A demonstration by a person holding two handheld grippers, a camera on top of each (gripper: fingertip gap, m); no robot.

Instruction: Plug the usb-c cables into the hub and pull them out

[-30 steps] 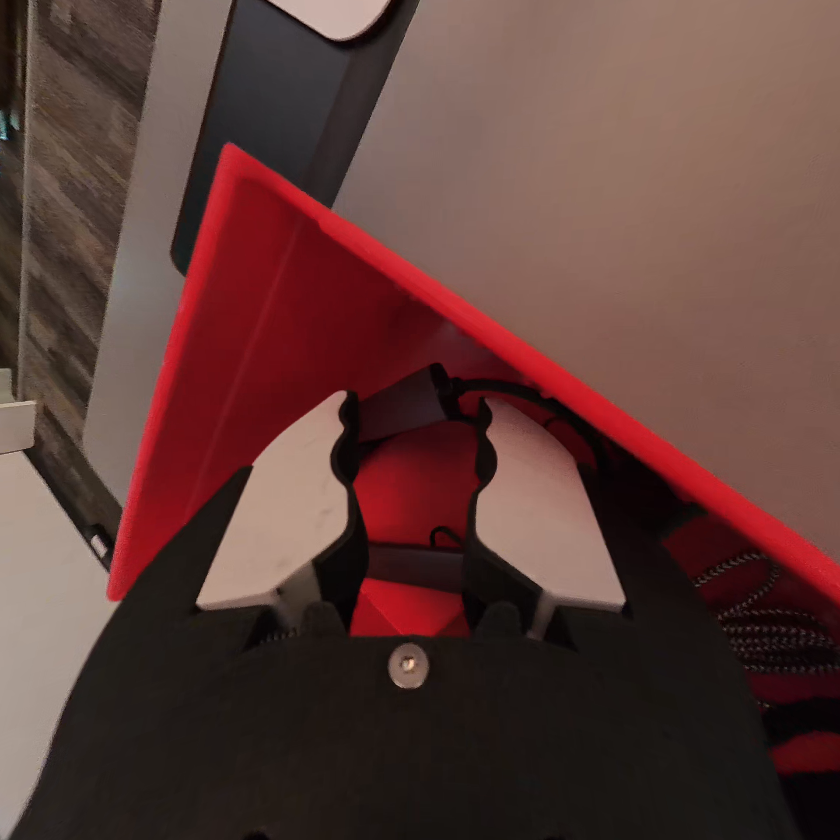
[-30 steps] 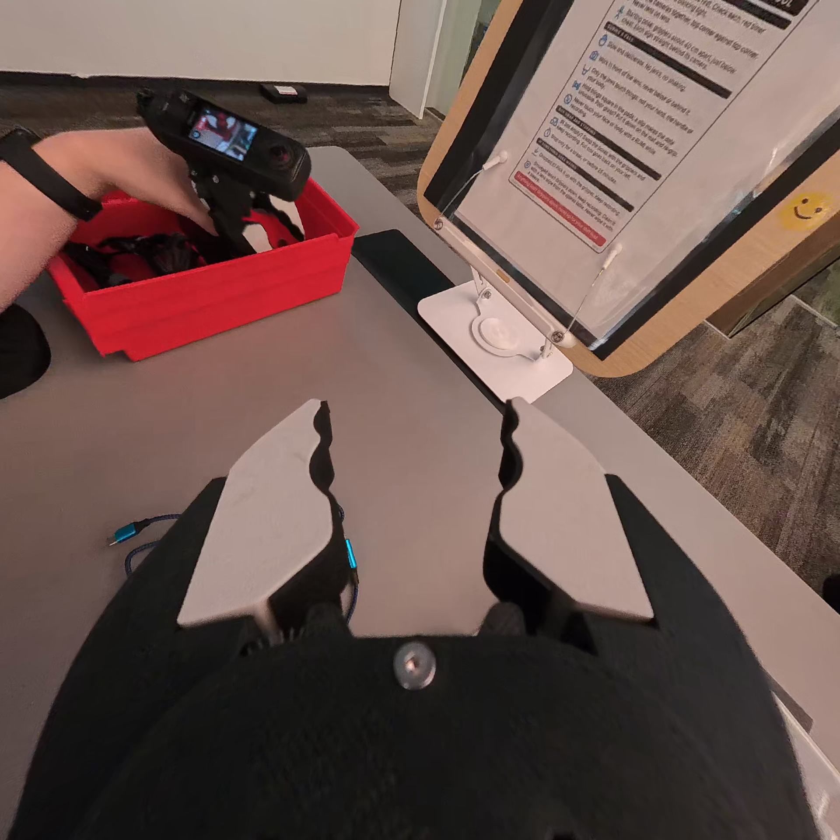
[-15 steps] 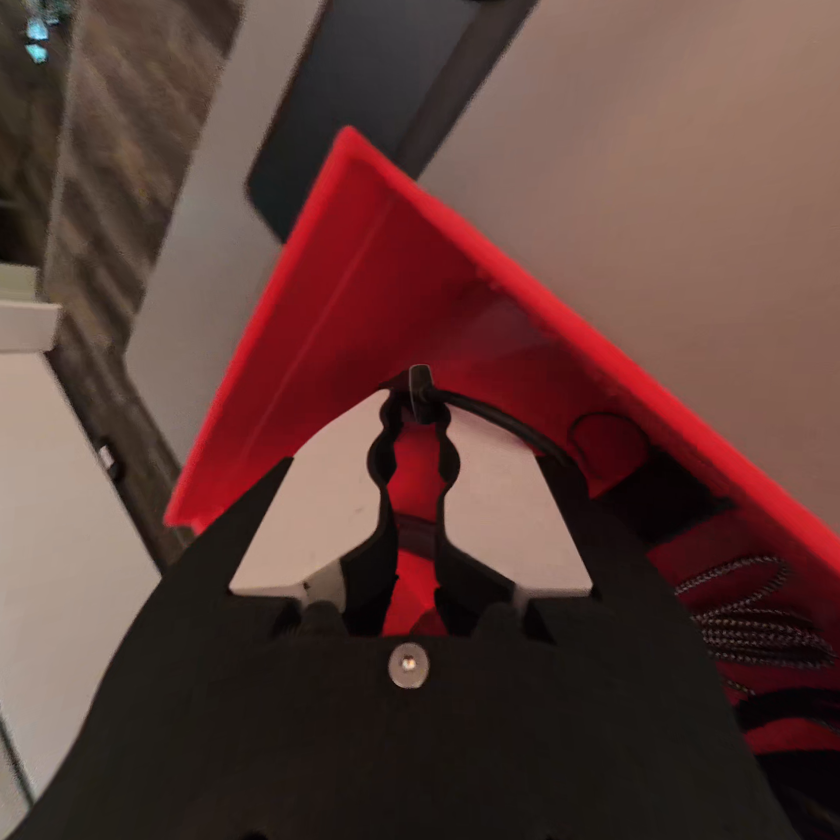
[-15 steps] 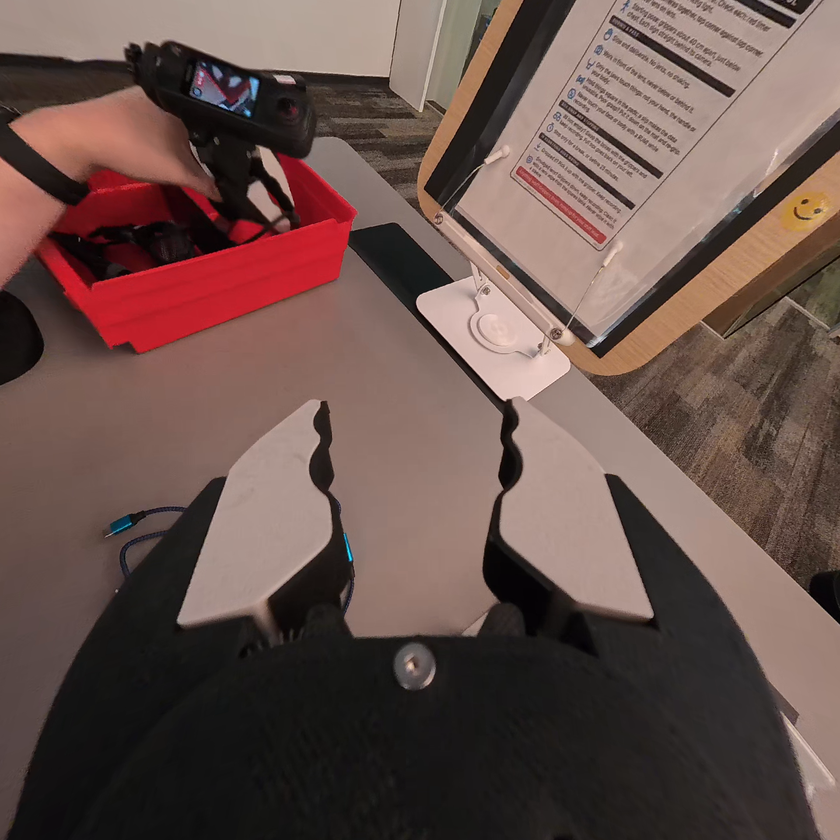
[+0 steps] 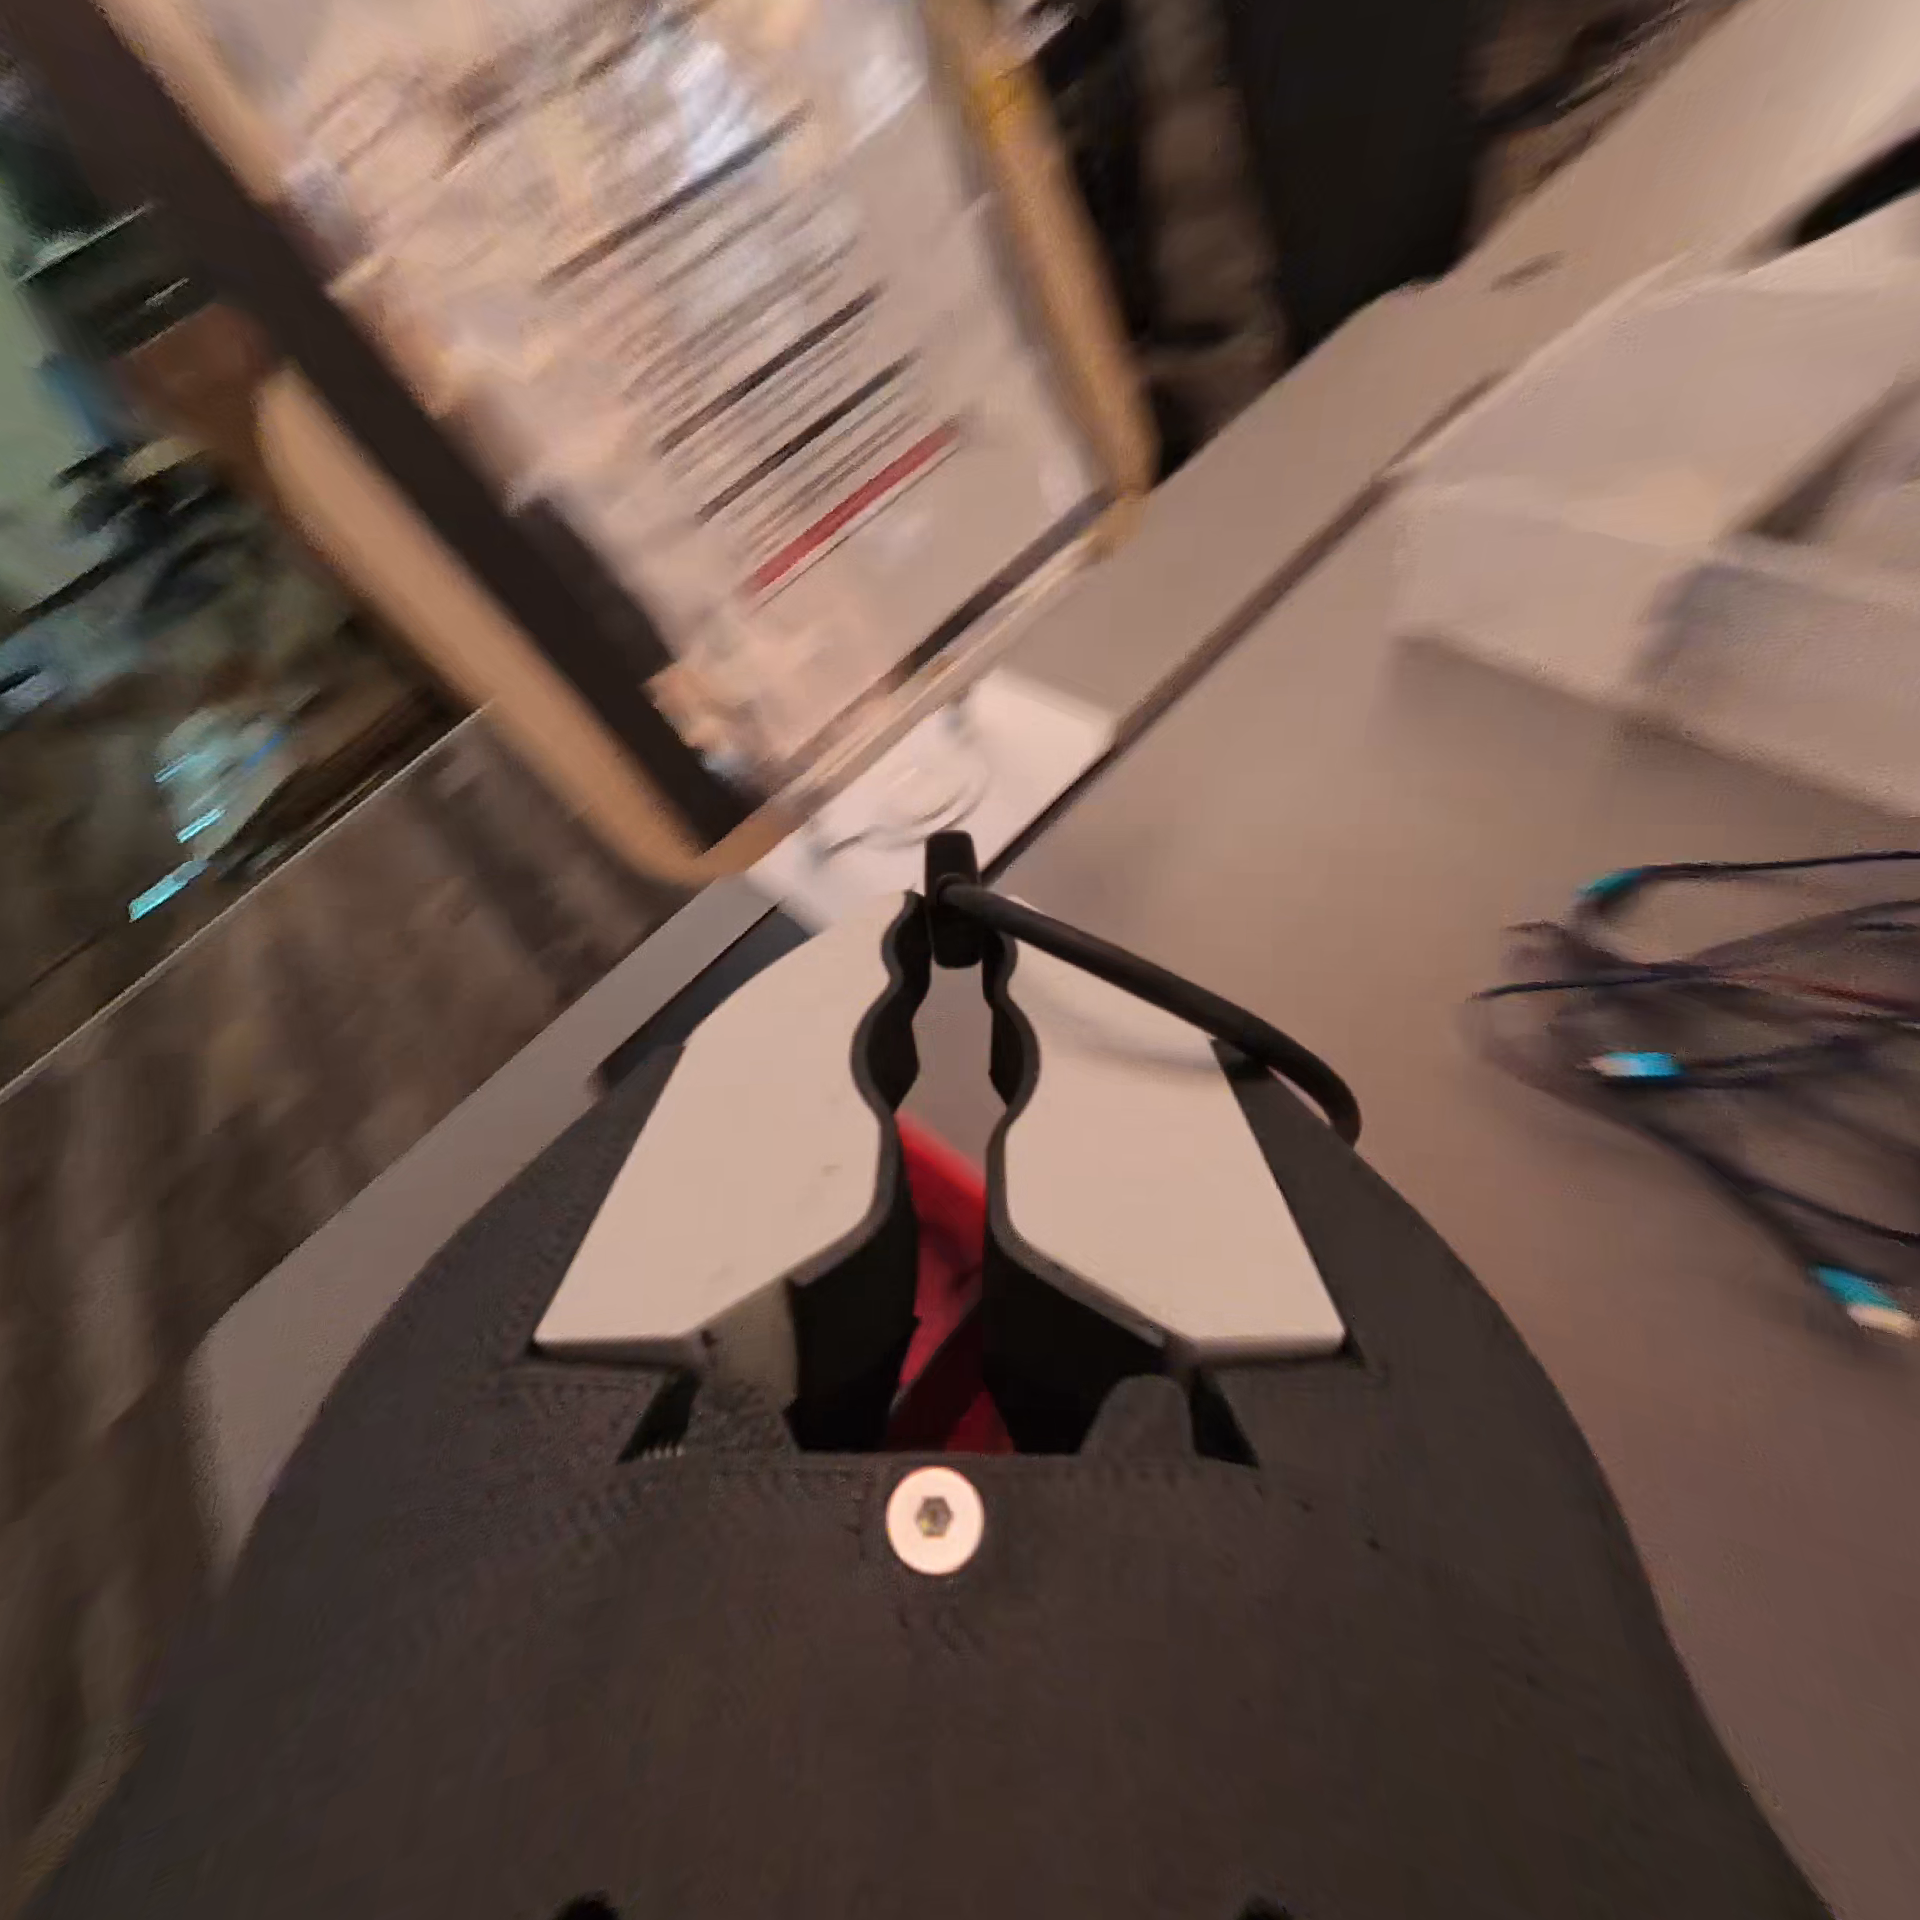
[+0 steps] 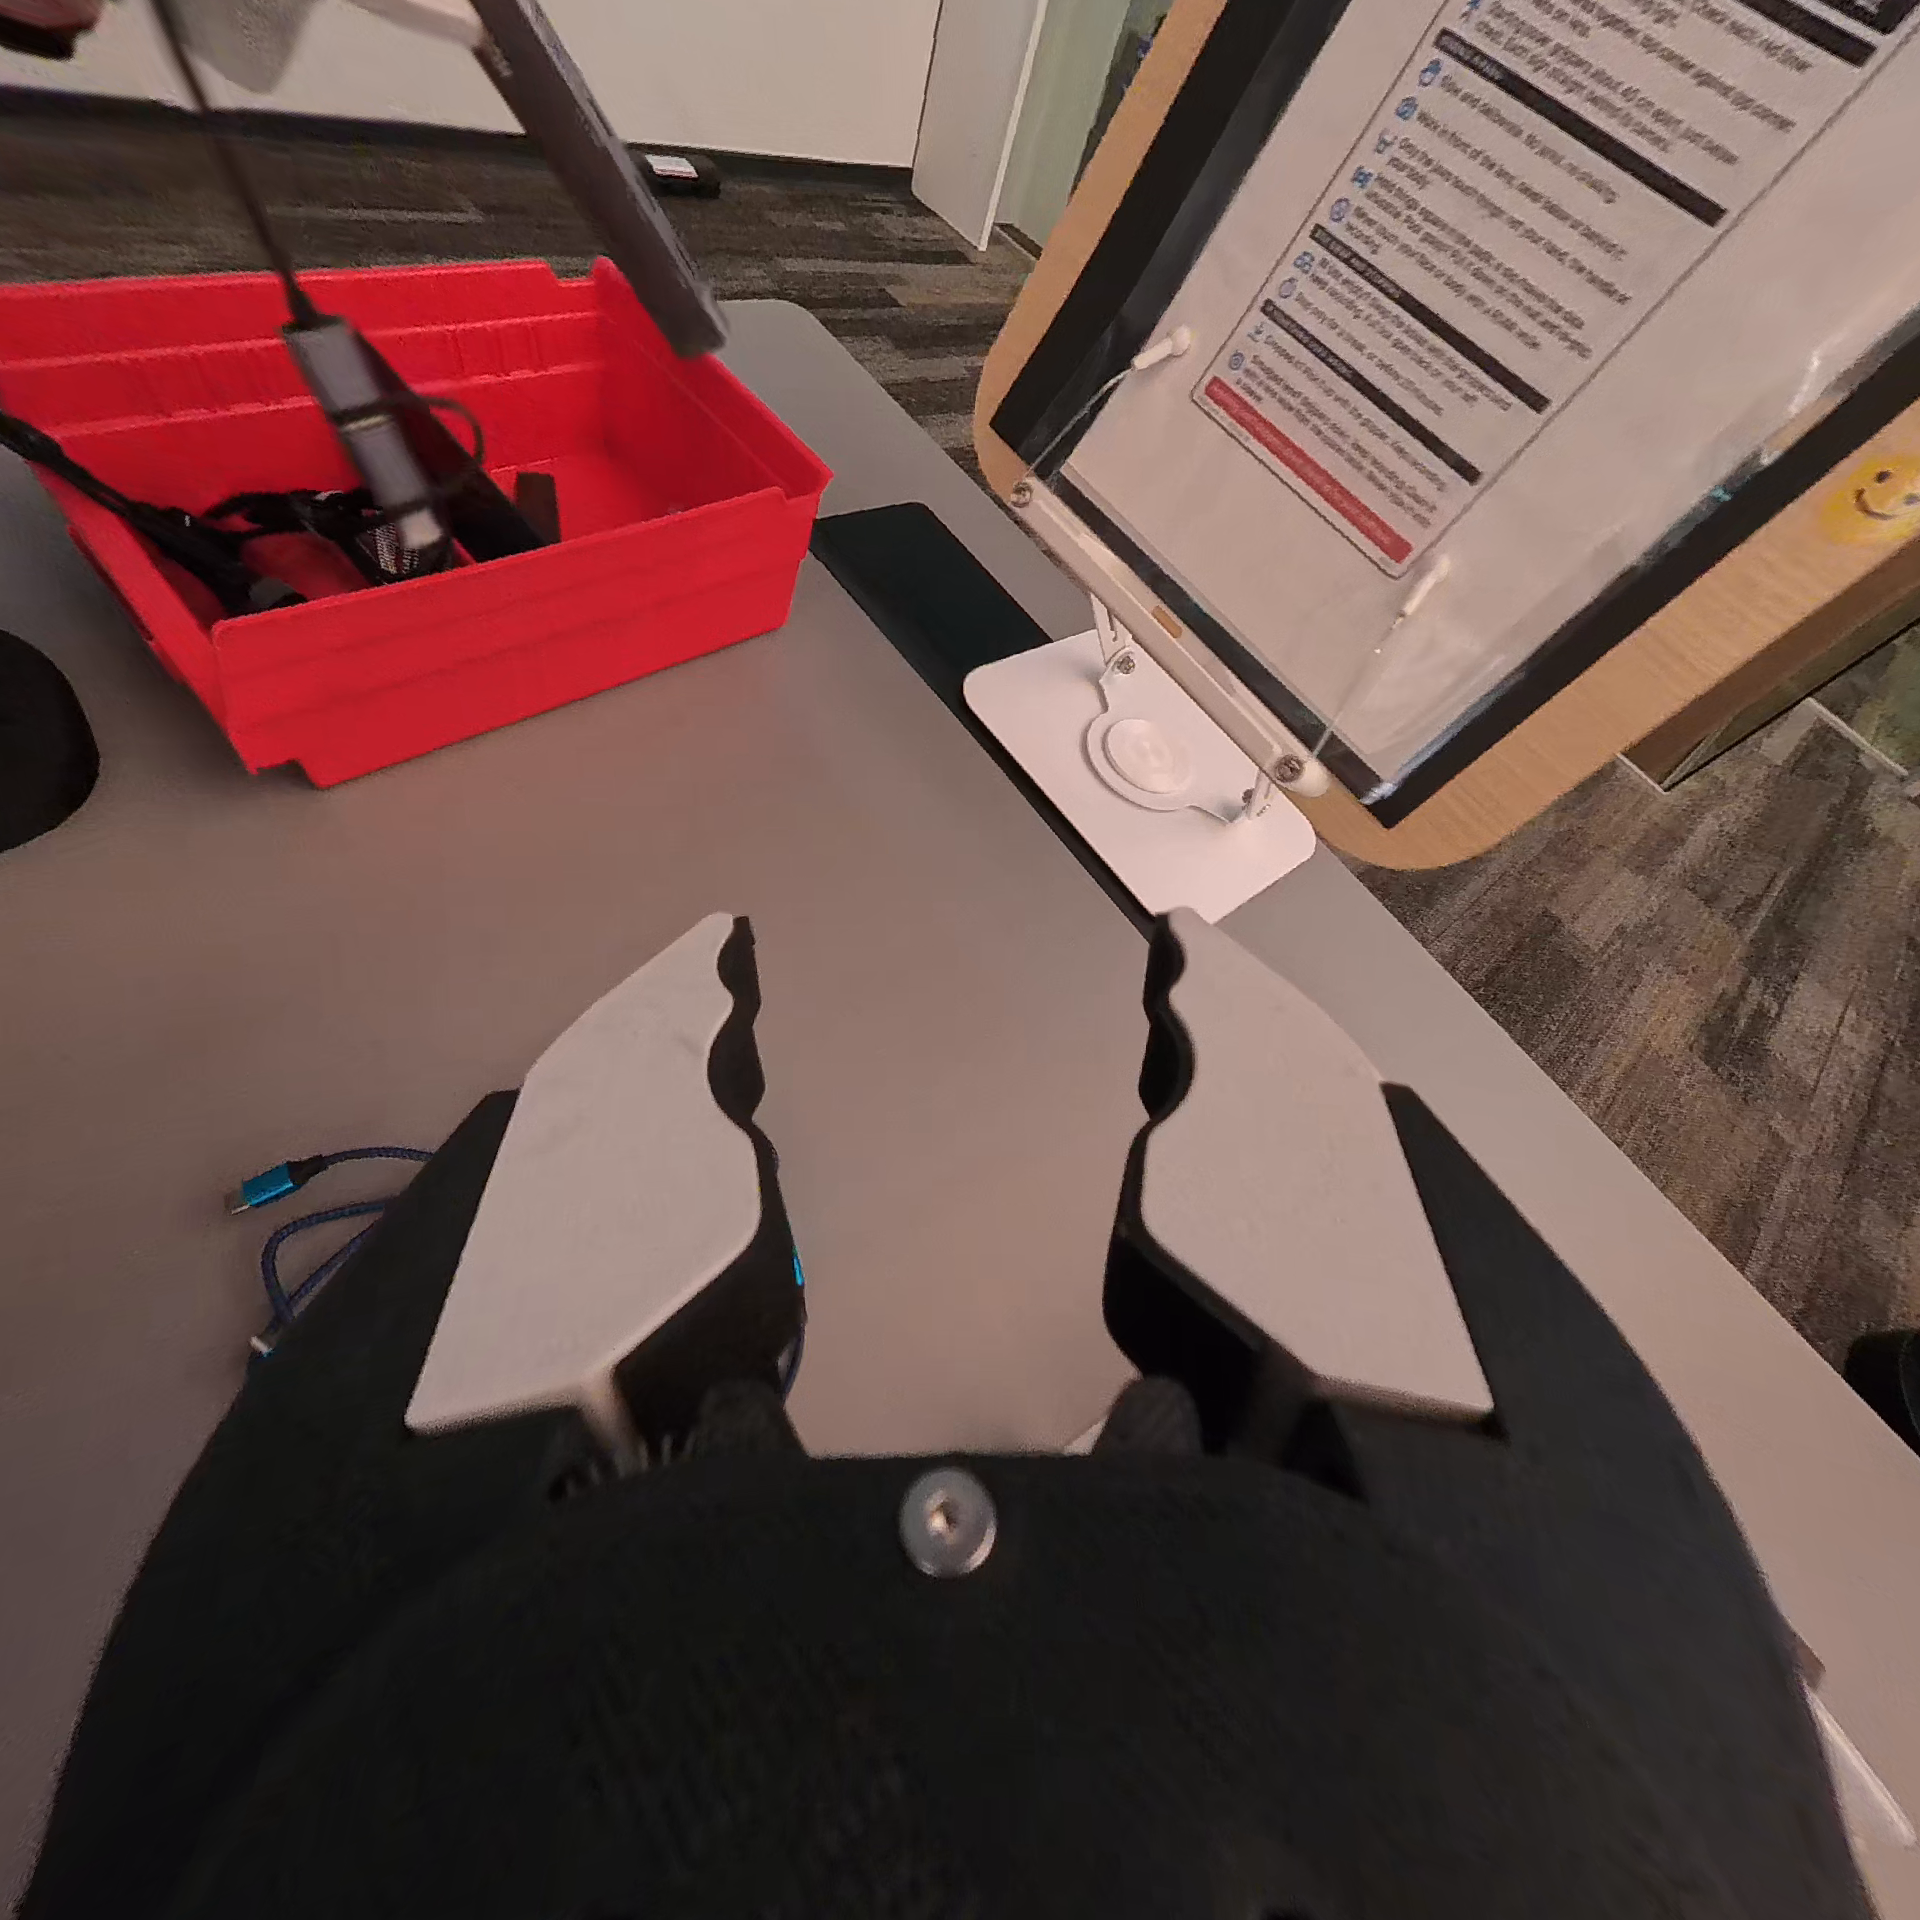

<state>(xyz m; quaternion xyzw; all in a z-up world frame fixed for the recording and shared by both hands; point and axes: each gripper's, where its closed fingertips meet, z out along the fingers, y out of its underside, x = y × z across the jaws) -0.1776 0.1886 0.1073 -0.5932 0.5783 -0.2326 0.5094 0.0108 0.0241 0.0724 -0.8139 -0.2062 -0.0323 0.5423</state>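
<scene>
My left gripper [image 5: 951,940] is shut on the thin end of the dark grey hub [image 5: 951,883], held up in the air; the hub's black cable [image 5: 1143,987] curves off to the right. In the right wrist view the hub [image 6: 613,177] hangs slanted over the red bin [image 6: 499,644], and its cable with a grey plug [image 6: 364,436] dangles into the bin. Blue USB-C cables [image 5: 1714,1070] lie on the grey table. My right gripper [image 6: 951,997] is open and empty above the table, with a blue cable [image 6: 301,1205] just to its left.
A sign board [image 6: 1455,312] on a white stand base [image 6: 1143,769] is at the table's right edge, with a black pad [image 6: 914,603] beside the bin. More black cables [image 6: 260,530] lie in the bin. A black object [image 6: 31,748] sits at the left edge. My right fingertips sit around 25 cm from my left ones.
My left gripper closed on the hub in the bin, lifted it out and swung up towards the sign; its view is motion-blurred. The right gripper stayed open and nearly still.
</scene>
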